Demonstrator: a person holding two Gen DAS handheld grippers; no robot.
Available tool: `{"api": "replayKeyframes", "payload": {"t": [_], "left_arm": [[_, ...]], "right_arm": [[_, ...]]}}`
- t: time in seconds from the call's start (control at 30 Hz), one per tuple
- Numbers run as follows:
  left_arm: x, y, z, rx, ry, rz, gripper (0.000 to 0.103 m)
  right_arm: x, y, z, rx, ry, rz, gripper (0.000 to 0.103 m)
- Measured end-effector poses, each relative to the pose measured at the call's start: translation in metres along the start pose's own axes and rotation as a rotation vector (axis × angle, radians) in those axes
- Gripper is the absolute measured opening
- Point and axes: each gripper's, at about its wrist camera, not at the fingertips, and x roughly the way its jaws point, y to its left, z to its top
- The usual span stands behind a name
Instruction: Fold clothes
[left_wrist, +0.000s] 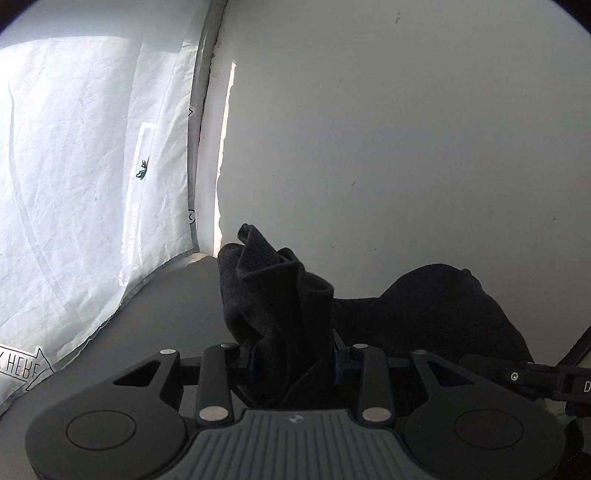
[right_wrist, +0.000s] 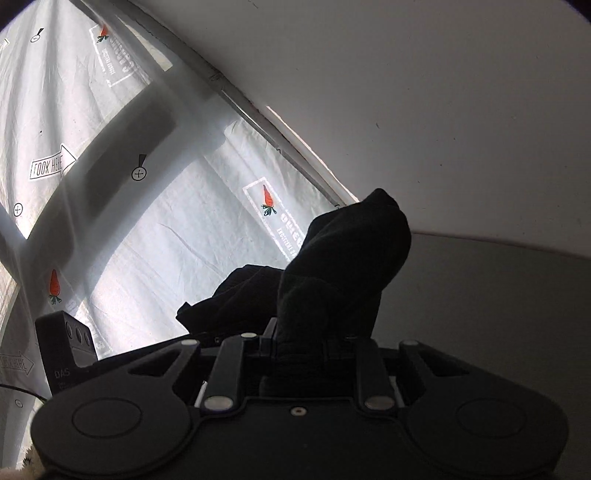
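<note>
Black knit cloth is bunched between the left gripper fingers; the blue pads press in on it from both sides, so that gripper is clamped on the cloth. A crumpled wad sticks up past the fingertips, the rest trails right into a low dark mound that reaches the right gripper's body at the frame edge.

Right wrist view: right gripper also has the cloth pinched between its fingers, jaws closed in on the fabric. A thick fold stands up and leans right above the tips. A second lobe of the same cloth runs left and down toward the left gripper, whose housing shows at lower left.

Both grippers are close together, side by side, with the cloth spanning between them. Whether the cloth touches the surface below is hard to tell; it looks lifted in both views.

Behind: grey table, white wall, and a white crinkled sheet printed with carrots, "LOOK HERE" arrows and plus-mark circles. The sheet fills the left side of the left wrist view too, backlit. A dark shadow band crosses it in the right wrist view.
</note>
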Motion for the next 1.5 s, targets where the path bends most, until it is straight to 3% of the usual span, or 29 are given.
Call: {"api": "replayKeyframes", "payload": {"t": [0.03,0.07,0.1,0.17,0.23,0.27,0.33,0.37,0.43,0.5,0.6,0.7,0.8,0.93,1.1,1.23,1.37,1.5], "left_arm": [[0.024,-0.005,0.003,0.036,0.012,0.015,0.048],[0.047,-0.01,0.002,0.068,0.024,0.054,0.05],[0.069,-0.014,-0.003,0.105,0.05,0.115,0.052],[0.107,-0.018,-0.018,0.178,0.114,0.243,0.051],[0.126,-0.016,-0.038,0.188,0.145,0.295,0.051],[0.128,-0.013,-0.045,0.15,0.138,0.281,0.051],[0.131,-0.007,-0.058,0.077,0.125,0.257,0.052],[0.132,-0.005,-0.062,0.05,0.118,0.259,0.052],[0.138,0.001,-0.069,0.008,0.123,0.289,0.069],[0.14,0.012,-0.068,-0.048,0.13,0.302,0.078],[0.123,0.024,-0.065,-0.086,0.134,0.291,0.077],[0.085,0.026,-0.064,-0.068,0.079,0.313,0.077],[0.028,0.024,-0.067,-0.134,0.001,0.347,0.077],[-0.055,0.012,-0.072,-0.176,-0.115,0.438,0.088],[-0.176,-0.02,-0.08,-0.186,-0.267,0.603,0.098],[-0.284,-0.058,-0.112,-0.26,-0.38,0.756,0.102],[-0.373,-0.1,-0.155,-0.289,-0.413,0.897,0.103],[-0.446,-0.154,-0.204,-0.179,-0.38,1.03,0.103]], "right_arm": [[0.001,-0.006,0.002,-0.023,-0.013,-0.063,0.024],[0.003,-0.012,0.004,-0.047,-0.024,-0.13,0.033],[0.008,-0.018,0.001,-0.089,-0.021,-0.229,0.052],[0.024,-0.033,-0.012,-0.216,0.023,-0.469,0.066],[0.036,-0.042,-0.027,-0.338,0.059,-0.646,0.065],[0.039,-0.044,-0.034,-0.398,0.049,-0.702,0.064],[0.04,-0.043,-0.042,-0.493,0.006,-0.745,0.062],[0.044,-0.042,-0.043,-0.523,-0.002,-0.73,0.059],[0.051,-0.04,-0.045,-0.576,-0.012,-0.689,0.054],[0.069,-0.053,-0.043,-0.487,0.078,-0.638,0.053],[0.086,-0.066,-0.043,-0.404,0.189,-0.639,0.052],[0.079,-0.039,-0.041,-0.535,0.173,-0.624,0.049],[0.064,-0.012,-0.038,-0.578,0.136,-0.542,0.059],[0.044,0.029,-0.038,-0.585,0.105,-0.383,0.071],[0.003,0.094,-0.052,-0.654,0.043,-0.202,0.085],[-0.045,0.152,-0.074,-0.693,0.002,-0.076,0.1],[-0.094,0.198,-0.104,-0.727,-0.02,0.042,0.102],[-0.145,0.238,-0.141,-0.751,-0.025,0.092,0.102]]}}
